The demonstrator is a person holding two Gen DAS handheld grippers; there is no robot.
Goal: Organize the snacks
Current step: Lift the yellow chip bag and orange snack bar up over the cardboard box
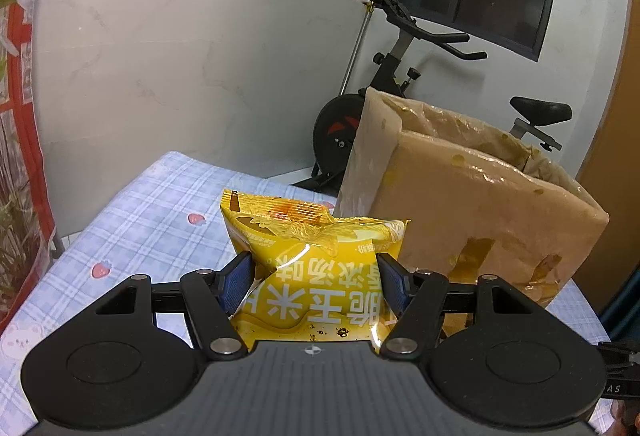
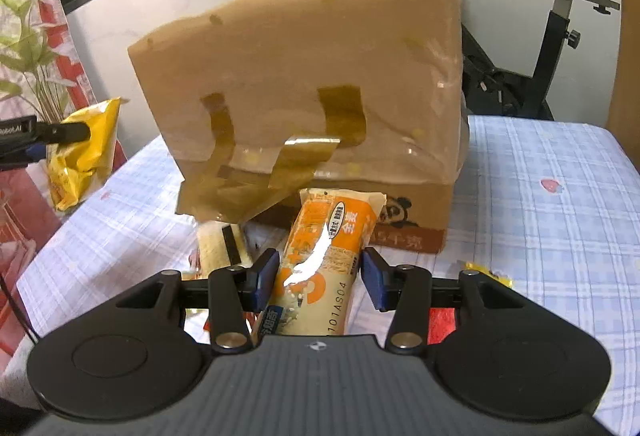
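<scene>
Both hands loaded — carry step, snacks lifted and headed for the cardboard box [image 1: 472,196].

Left gripper [image 1: 314,276]: pads pinch the yellow snack bag [image 1: 316,264] from both sides, jaws about mid-width, bag creased where gripped. In the left wrist view the bag sits dead centre and the box stands at 2 o'clock from it, on the checked worktop [image 1: 140,220].

Right gripper [image 2: 320,272]: narrower opening, closed on the orange snack pack [image 2: 324,260], which points toward 12 o'clock straight at the box face [image 2: 304,76]. The right pad looks barely touching or just clear, while the left pad presses, so the grip reads as firm only on one side.

Next move, by judgement: raise each snack over the box rim, then release inside. The rim is high, so clearance matters, and loose brown tape strips [image 2: 340,116] hang on the near face.

View differences: the left wrist shows the open top and plastic lining of the box — the right wrist does not, only its front wall. The right wrist shows the left gripper's bag at 9 o'clock [image 2: 80,152], more packets [image 2: 220,248] lying at the box foot and a red one [image 2: 440,324] under the gripper.
</scene>
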